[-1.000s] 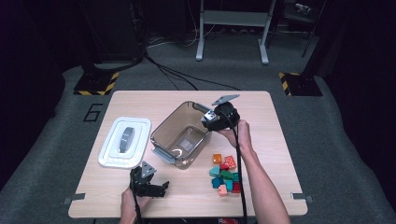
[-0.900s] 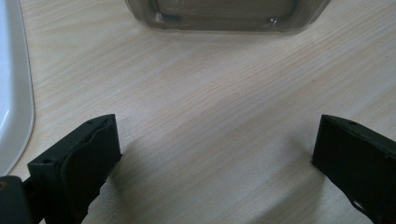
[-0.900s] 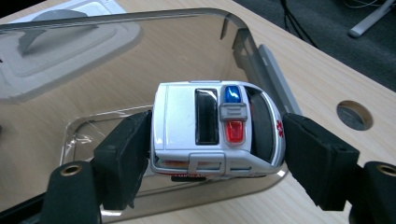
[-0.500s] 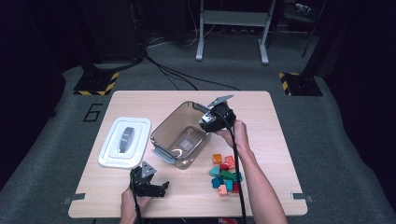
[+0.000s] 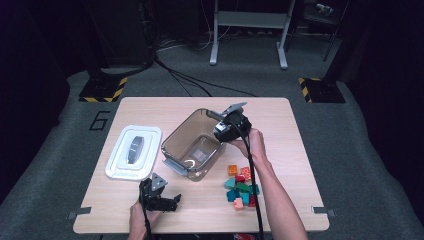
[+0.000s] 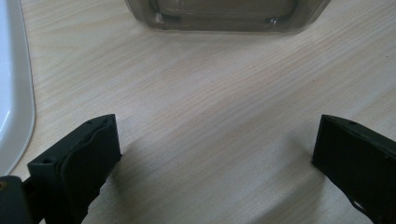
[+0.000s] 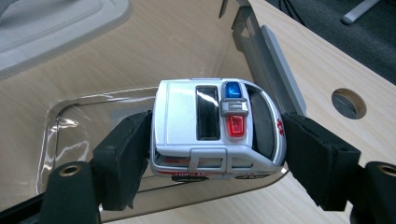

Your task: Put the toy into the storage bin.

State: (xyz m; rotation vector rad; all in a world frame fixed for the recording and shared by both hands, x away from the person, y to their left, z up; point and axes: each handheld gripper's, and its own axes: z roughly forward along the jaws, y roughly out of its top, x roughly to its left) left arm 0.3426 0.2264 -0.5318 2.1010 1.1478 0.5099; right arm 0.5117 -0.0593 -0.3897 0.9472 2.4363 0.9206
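Observation:
A silver toy ambulance (image 7: 217, 126) with a blue and red roof light sits between the pads of my right gripper (image 7: 218, 156), which is shut on its front and rear ends. The car hangs over the clear plastic container (image 7: 261, 46), above its floor near one wall. In the high view my right gripper (image 5: 221, 131) is above the far right corner of the container (image 5: 172, 137). Near the table's front edge my left gripper (image 5: 167, 201) rests low, open and with nothing in it. Its jaws (image 6: 217, 158) stand wide over bare wood, facing the container's wall (image 6: 224, 14).
A white lid (image 5: 134, 151) lies left of the container; its edge (image 6: 11, 93) is close to my left jaw. A pile of several coloured blocks (image 5: 241, 187) lies right of the container, under my right forearm. The table (image 5: 300, 150) has a round hole (image 7: 348, 103) near its edge.
My right gripper, with the ambulance in it, has shifted slightly to the left over the container. The left gripper has stayed where it was.

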